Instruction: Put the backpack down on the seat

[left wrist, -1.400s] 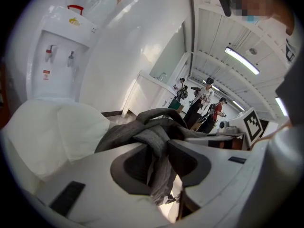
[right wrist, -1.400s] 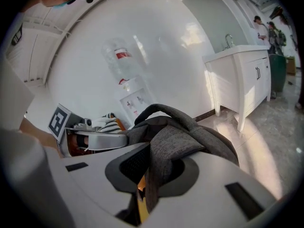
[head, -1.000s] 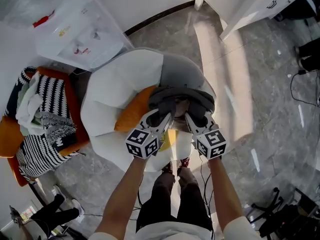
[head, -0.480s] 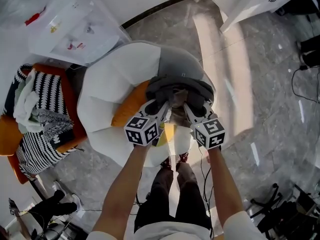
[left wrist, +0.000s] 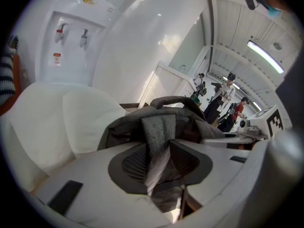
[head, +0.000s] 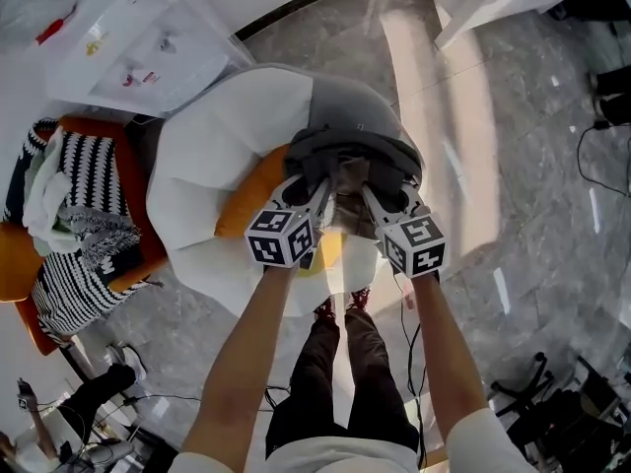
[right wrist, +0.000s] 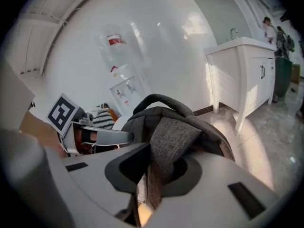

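**Two grippers, one soft backpack over the seat**

Both shoulder straps run from the backpack [head: 350,156] up into the jaws. Left gripper [head: 314,195]: the jaws have just been opening and stand spread, with the left strap [left wrist: 159,141] lying slack between them. Right gripper [head: 373,197]: the jaws pinch the right strap [right wrist: 168,141]. Just ahead of and below both pairs of jaws, the backpack sits low on the white seat [head: 212,166], beside an orange cushion [head: 258,205]. Whether its full weight has settled cannot be told. It is dark grey woven fabric, and its looped top handle [right wrist: 156,101] arches beyond the jaws. Judging by its sag, the bag is soft, limp, probably light and not fragile. The padded straps or the top handle offer the surest hold.
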### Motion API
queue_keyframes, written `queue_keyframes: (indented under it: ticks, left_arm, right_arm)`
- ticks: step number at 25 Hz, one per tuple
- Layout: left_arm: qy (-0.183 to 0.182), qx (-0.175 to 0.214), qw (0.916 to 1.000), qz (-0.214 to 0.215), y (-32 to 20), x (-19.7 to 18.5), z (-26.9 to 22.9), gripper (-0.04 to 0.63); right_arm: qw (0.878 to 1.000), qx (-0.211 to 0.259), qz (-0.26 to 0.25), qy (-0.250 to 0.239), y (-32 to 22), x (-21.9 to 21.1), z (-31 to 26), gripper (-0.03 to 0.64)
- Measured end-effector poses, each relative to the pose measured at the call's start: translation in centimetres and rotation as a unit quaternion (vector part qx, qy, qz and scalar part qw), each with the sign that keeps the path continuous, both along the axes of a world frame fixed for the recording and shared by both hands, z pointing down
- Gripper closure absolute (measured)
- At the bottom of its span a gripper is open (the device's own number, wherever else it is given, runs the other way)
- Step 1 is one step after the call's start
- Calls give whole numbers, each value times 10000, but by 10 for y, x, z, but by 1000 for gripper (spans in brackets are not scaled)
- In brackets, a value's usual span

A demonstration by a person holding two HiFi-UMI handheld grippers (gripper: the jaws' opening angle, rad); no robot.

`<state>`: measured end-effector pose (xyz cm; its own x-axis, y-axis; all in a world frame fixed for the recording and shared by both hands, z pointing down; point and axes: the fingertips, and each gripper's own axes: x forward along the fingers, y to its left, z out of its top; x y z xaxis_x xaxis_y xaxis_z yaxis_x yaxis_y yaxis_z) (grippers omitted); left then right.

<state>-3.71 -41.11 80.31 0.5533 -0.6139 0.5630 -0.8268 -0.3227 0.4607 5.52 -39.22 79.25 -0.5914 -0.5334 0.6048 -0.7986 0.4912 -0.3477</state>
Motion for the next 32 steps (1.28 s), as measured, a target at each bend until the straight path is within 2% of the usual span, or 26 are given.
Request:
queue_keyframes:
  ticks: [4, 9, 13, 18, 20, 26, 32]
  left_arm:
    - [-218, -147, 9997, -1, 1, -1, 4, 428]
    - [-656, -229, 9976, 31, -2, -6, 11, 402]
    - [-864, -282, 9958, 61, -2, -7, 15, 366]
    - [-919, -290, 9953, 88, 2, -9, 16, 350]
    - [-977, -270, 9949, 10, 3, -10, 17, 347]
    - [-1322, -261, 9905, -284, 1, -28, 18, 314]
    - [-1426, -188, 9894, -175, 5, -32, 10, 314]
  right_arm:
    - [9999, -112, -20, 73, 0, 7, 0, 552]
    - [9996, -64, 116, 238, -7, 13, -1, 496]
    - [9995, -101, 130, 256, -9, 16, -1, 492]
    - [9994, -82, 161, 307, -8, 20, -2, 471]
    - [9992, -81, 111, 374, -5, 24, -1, 435]
    - [9984, -66, 251, 496, -7, 33, -3, 431]
    - [9972, 79, 498, 543, -7, 42, -14, 431]
